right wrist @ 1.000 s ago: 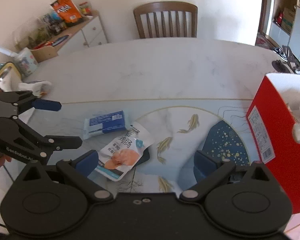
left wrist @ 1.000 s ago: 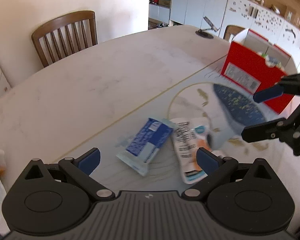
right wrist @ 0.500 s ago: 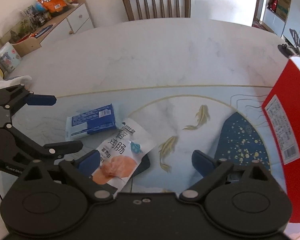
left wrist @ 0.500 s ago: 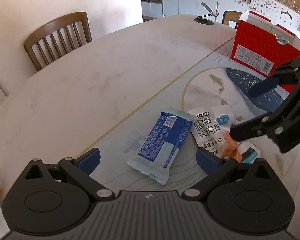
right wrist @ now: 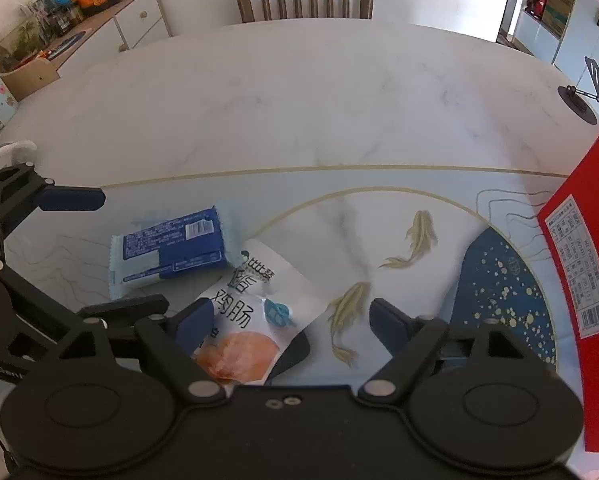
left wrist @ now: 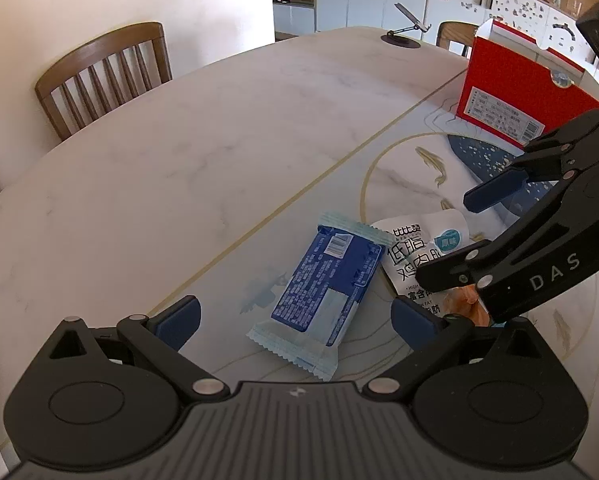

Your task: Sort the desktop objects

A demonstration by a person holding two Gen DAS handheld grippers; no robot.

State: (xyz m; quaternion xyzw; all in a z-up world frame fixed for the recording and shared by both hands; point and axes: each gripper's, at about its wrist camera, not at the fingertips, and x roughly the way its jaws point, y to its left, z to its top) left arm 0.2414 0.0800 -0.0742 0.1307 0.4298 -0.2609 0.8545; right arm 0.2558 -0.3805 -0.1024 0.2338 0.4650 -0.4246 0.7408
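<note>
A blue snack packet (left wrist: 323,284) lies flat on the patterned mat, between the fingers of my open left gripper (left wrist: 295,318). It also shows in the right wrist view (right wrist: 171,244). A white pouch with an orange picture (left wrist: 423,260) lies touching it on the right. My open right gripper (right wrist: 291,320) hovers over that pouch (right wrist: 251,320), and the pouch's lower end is hidden under it. The right gripper shows in the left wrist view (left wrist: 455,236), and the left gripper in the right wrist view (right wrist: 111,256). Neither gripper holds anything.
A red open-topped box (left wrist: 519,92) stands on the mat to the right, also in the right wrist view (right wrist: 583,264). A phone stand (left wrist: 405,32) sits at the table's far edge. A wooden chair (left wrist: 103,76) stands behind the marble table (left wrist: 219,140).
Both grippers have come lower and closer to the two packets. The right gripper has moved left over the white pouch. The packets have not moved.
</note>
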